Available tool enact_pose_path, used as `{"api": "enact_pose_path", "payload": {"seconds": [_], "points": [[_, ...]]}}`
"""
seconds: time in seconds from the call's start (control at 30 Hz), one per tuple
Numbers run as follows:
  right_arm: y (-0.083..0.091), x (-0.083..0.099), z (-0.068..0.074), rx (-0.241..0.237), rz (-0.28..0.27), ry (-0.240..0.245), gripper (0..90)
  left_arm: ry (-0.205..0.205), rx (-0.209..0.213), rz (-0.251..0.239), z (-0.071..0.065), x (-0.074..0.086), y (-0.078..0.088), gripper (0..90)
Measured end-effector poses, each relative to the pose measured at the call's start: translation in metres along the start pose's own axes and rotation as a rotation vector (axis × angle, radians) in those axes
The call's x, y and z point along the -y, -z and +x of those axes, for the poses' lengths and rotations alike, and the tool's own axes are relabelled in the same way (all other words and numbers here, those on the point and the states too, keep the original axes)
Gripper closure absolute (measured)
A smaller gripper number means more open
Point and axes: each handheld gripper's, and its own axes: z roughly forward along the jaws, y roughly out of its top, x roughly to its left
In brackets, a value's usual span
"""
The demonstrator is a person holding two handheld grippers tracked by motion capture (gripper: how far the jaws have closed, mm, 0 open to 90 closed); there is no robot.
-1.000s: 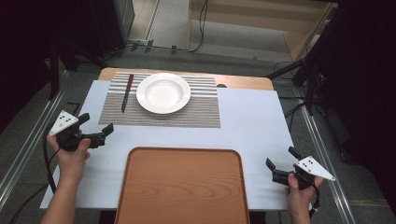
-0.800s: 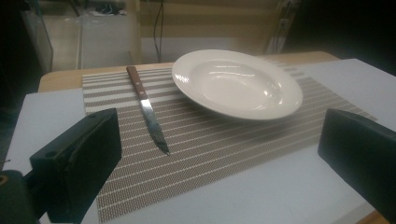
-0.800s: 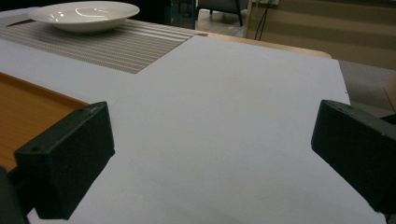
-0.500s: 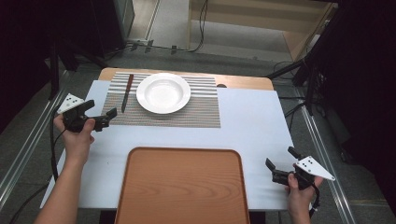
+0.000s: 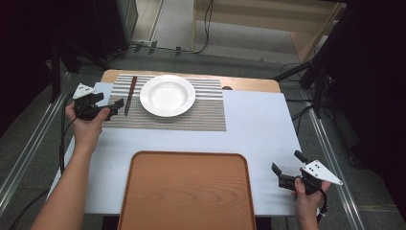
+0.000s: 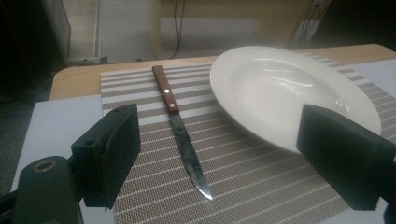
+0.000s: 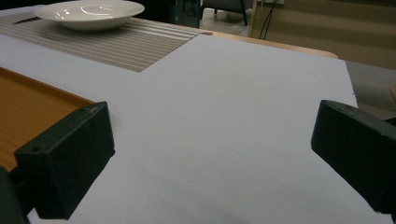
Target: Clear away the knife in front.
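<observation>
High view: left gripper (image 5: 114,108) now nearer the knife (image 5: 130,95), fingers narrowing, empty; right gripper (image 5: 276,173) open, empty.

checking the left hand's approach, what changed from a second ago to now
The left gripper moved up the table's left edge onto the placemat, near the knife tip; its jaws have just been closing slightly, nothing between them. Right gripper, plate and tray stayed put.
</observation>
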Motion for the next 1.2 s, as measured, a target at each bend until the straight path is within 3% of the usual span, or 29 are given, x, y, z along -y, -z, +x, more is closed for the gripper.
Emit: {"api": "enact_pose_path", "payload": {"seconds": [0.07, 0.2, 0.47, 0.57, 0.83, 0.93, 1.2], "points": [[0.0, 0.0, 0.0, -0.001, 0.0, 0.0, 0.0, 0.005, -0.011, 0.017, 0.003, -0.004, -0.007, 13.8], [0.0, 0.0, 0.0, -0.001, 0.002, -0.002, 0.0, 0.029, -0.032, 0.071, 0.008, -0.013, -0.024, 25.0], [-0.001, 0.0, 0.0, 0.001, 0.007, 0.0, 0.0, 0.09, -0.044, 0.148, 0.017, -0.025, -0.054, 40.4], [-0.002, 0.0, 0.001, 0.0, 0.006, 0.007, 0.0, 0.121, -0.029, 0.188, 0.021, -0.029, -0.067, 48.7], [-0.002, 0.0, 0.001, 0.0, 0.009, 0.007, 0.0, 0.104, -0.059, 0.301, 0.018, -0.038, -0.101, 55.7], [-0.002, 0.0, 0.001, -0.002, 0.009, 0.007, 0.0, 0.105, -0.083, 0.364, 0.019, -0.036, -0.115, 58.8], [-0.002, 0.0, 0.001, 0.001, 0.011, 0.007, 0.0, 0.148, -0.097, 0.399, 0.025, -0.036, -0.136, 62.5]]}}
